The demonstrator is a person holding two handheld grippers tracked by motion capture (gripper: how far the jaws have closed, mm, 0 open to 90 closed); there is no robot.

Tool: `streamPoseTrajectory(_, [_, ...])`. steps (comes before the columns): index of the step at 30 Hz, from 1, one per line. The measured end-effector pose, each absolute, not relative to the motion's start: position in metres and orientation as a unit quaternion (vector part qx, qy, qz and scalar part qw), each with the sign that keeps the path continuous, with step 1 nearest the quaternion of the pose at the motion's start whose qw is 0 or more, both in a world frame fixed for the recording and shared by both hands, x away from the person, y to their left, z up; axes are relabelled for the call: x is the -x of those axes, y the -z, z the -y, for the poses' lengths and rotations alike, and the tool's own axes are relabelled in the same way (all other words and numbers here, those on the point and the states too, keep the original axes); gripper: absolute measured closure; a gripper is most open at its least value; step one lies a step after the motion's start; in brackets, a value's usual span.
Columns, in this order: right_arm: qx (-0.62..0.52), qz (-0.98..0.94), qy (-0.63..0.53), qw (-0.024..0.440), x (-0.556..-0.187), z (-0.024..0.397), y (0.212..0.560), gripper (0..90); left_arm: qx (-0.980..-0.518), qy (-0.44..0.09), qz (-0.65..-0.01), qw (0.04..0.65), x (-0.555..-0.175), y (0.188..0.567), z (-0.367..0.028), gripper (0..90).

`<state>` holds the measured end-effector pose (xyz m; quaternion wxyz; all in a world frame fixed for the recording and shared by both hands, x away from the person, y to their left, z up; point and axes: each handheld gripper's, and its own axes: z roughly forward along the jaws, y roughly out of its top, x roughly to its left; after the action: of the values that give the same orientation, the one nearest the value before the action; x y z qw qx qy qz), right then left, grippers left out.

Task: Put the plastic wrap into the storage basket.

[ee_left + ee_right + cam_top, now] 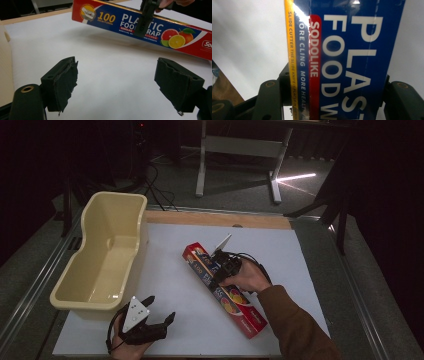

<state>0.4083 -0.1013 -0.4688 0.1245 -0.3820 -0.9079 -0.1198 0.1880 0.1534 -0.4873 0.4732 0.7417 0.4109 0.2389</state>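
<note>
I have the right gripper [220,276] set across the box of plastic wrap [225,289], roughly at the middle of its length. In the right gripper view the box [342,60] sits between the two black jaws with one jaw hard against each long side, so I read it as clamped on the box rather than merely straddling it. From the high view, the box lies slantwise on the white table cover [170,270], one end toward the far middle of the table and the other toward the person's right sleeve. I cannot tell for sure whether it rests on the cover or is lifted a little.

The left gripper [156,311] rests near the front edge of the table, jaws wide apart with nothing between them; its own view shows bare white cover between the pads [63,85] and the box [120,21] farther off.

I judge the step in hand to be the grasp and pick-up of the box. The cream tub [100,255] stands open and empty at the left, well apart from the box, and looks like the likely destination. The next move calls for a firm hold and a level lift, because a long box gripped at mid-length can swing or tip, then a carry leftward with the box turned to fit along the tub.
</note>
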Motion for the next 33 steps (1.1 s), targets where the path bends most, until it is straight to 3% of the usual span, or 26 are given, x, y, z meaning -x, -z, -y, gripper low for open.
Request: streamPoseTrajectory(33, [0.437, 0.838, 0.276, 0.176, -0.433, 0.092, 0.413, 40.4, -0.744, -0.241, -0.407, 0.472, -0.187, 0.487, -0.152, 18.3])
